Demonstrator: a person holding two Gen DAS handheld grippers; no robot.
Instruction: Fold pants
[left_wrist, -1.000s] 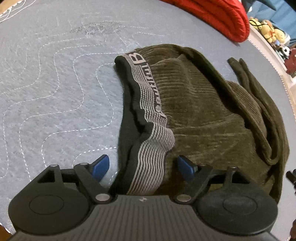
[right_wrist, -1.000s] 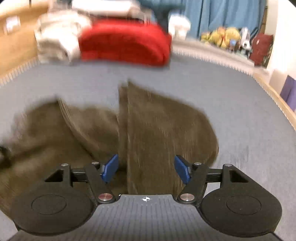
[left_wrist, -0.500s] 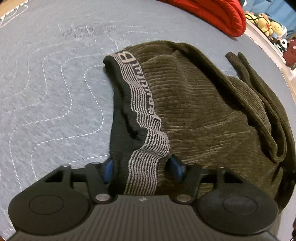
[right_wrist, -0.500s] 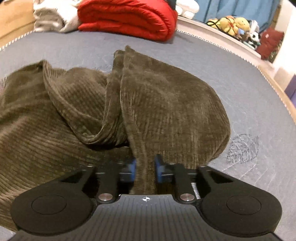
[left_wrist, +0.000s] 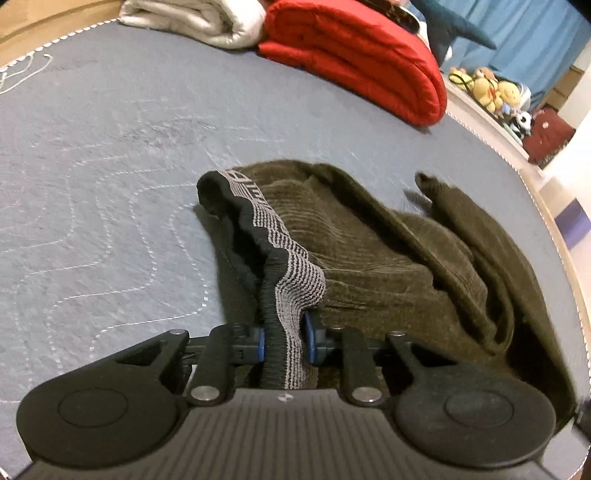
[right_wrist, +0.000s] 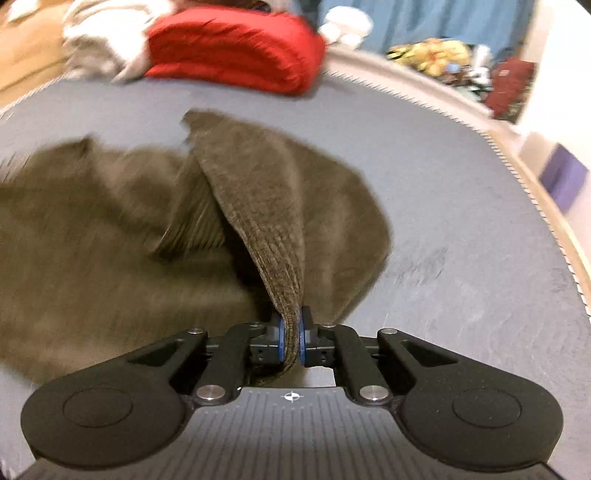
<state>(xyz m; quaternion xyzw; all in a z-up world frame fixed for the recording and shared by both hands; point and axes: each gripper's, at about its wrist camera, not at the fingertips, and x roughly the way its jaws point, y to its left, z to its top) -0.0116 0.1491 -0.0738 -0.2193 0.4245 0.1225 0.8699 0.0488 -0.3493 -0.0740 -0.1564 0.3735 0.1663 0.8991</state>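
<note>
Olive-brown corduroy pants (left_wrist: 373, 258) lie crumpled on a grey-blue quilted bed (left_wrist: 92, 206). Their grey and black striped waistband (left_wrist: 291, 280) runs down into my left gripper (left_wrist: 284, 341), whose jaws are closing with the blue pads pressing on the band, which is lifted off the bed. In the right wrist view the pants (right_wrist: 92, 240) are blurred by motion. My right gripper (right_wrist: 291, 341) is shut on a raised fold of the corduroy (right_wrist: 266, 221), pinched between its blue pads.
A folded red blanket (left_wrist: 362, 55) and a pale folded cloth (left_wrist: 192, 18) lie at the far side of the bed. Stuffed toys (left_wrist: 495, 88) sit on a ledge at the far right. The bed's right edge (right_wrist: 535, 192) curves close beside the pants.
Both grippers have closed on the pants: the left on the waistband, the right on a corduroy fold. Each has lifted its piece of cloth, and the right has swung sideways, blurring its view.
</note>
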